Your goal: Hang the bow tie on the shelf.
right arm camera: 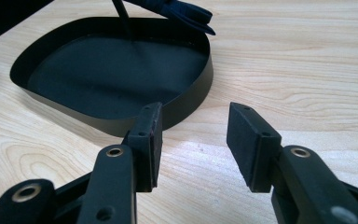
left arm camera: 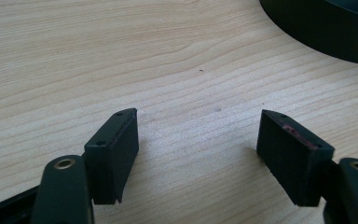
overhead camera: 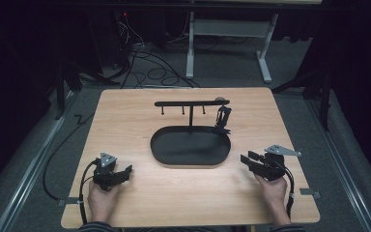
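High view: wooden bench (overhead camera: 140, 111) carries a black oval tray (overhead camera: 164, 153) at centre with an upright post and hooked crossbar (overhead camera: 192, 103) rising from it and a small dark object (overhead camera: 222, 117) hanging at the bar's right end; left hand-held gripper (overhead camera: 127, 169) rests near the bench's front left, right hand-held gripper (overhead camera: 244, 158) near the front right, both apart from the tray. Left gripper view: left hand-held gripper (left arm camera: 198, 140) jaws spread wide over bare wood, gripping nothing, tray wall (left arm camera: 317, 32) at upper right. Right gripper view: right hand-held gripper (right arm camera: 195, 140) jaws parted and empty, its left jaw just in front of the tray wall (right arm camera: 186, 100), the dark object (right arm camera: 186, 11) at the tray's far rim.
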A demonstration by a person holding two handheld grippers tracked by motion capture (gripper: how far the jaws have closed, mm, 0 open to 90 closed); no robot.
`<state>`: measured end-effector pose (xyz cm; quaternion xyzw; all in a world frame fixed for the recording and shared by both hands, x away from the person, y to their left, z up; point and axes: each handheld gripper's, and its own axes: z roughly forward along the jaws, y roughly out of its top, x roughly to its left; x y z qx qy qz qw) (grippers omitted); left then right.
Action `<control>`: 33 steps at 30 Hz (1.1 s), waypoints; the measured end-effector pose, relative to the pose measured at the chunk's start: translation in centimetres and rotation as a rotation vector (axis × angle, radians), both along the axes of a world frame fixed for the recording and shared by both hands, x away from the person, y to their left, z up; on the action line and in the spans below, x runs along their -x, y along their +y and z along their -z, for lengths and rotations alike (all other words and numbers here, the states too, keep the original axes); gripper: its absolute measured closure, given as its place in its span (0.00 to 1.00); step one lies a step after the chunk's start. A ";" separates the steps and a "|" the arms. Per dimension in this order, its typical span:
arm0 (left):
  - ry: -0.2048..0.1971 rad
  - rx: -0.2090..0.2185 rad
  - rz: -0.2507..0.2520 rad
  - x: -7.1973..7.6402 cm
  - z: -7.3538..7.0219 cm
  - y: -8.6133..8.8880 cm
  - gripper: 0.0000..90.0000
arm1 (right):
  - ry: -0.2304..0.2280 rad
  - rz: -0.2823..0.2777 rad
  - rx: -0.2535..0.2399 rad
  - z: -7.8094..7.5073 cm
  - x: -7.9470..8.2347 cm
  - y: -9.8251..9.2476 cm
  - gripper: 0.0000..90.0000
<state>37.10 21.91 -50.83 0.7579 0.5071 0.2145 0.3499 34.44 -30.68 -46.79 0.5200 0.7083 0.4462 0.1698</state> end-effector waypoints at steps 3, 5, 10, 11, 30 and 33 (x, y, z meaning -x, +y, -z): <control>0.001 0.001 0.001 0.0 0.0 0.0 0.33 | 0.007 0.002 0.014 0.2 -0.1 0.1 0.64; 0.000 0.000 0.000 0.0 0.0 0.0 0.33 | 0.007 0.002 0.023 0.4 -0.3 0.1 0.64; 0.000 0.000 0.000 0.0 0.0 0.0 0.33 | 0.018 0.007 0.045 0.7 -0.5 0.2 0.64; 0.000 0.001 0.000 0.0 0.0 0.0 0.33 | 0.023 0.010 0.049 0.8 -0.5 0.3 0.64; 0.000 0.001 0.000 0.0 0.0 0.0 0.33 | 0.052 0.012 0.126 1.7 -1.3 0.7 0.64; 0.000 0.001 0.000 0.0 0.0 0.0 0.33 | 0.054 0.012 0.141 1.9 -1.4 0.8 0.64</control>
